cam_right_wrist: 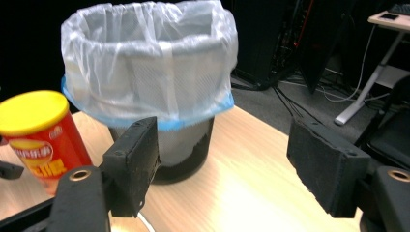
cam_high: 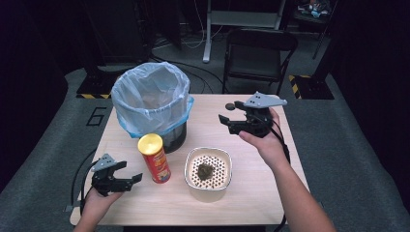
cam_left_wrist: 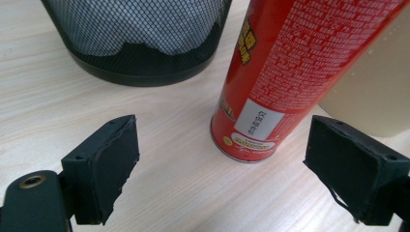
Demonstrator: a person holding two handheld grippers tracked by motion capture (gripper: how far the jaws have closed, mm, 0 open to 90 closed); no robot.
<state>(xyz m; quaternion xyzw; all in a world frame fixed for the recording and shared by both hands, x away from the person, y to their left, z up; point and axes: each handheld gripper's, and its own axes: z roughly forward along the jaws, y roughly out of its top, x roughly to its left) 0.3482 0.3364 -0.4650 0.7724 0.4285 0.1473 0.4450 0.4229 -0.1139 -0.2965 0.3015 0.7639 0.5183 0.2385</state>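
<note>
A red chip can [cam_high: 154, 158] with a yellow lid stands upright on the wooden table [cam_high: 251, 193]. My left gripper [cam_high: 129, 172] is open just left of it, low over the table. In the left gripper view the can's base [cam_left_wrist: 251, 130] stands just beyond the gap of my left gripper [cam_left_wrist: 225, 140], with no pad touching it. My right gripper [cam_high: 228, 112] is held above the table's far right and points left toward the bin. It is open [cam_right_wrist: 222, 150] with nothing between its pads.
A black mesh bin [cam_high: 152, 104] lined with a pale blue bag stands at the back left, close behind the can. A white bowl [cam_high: 193, 181] with a perforated insert and a dark clump in it sits right of the can. A folding chair [cam_high: 258, 53] stands beyond the table.
</note>
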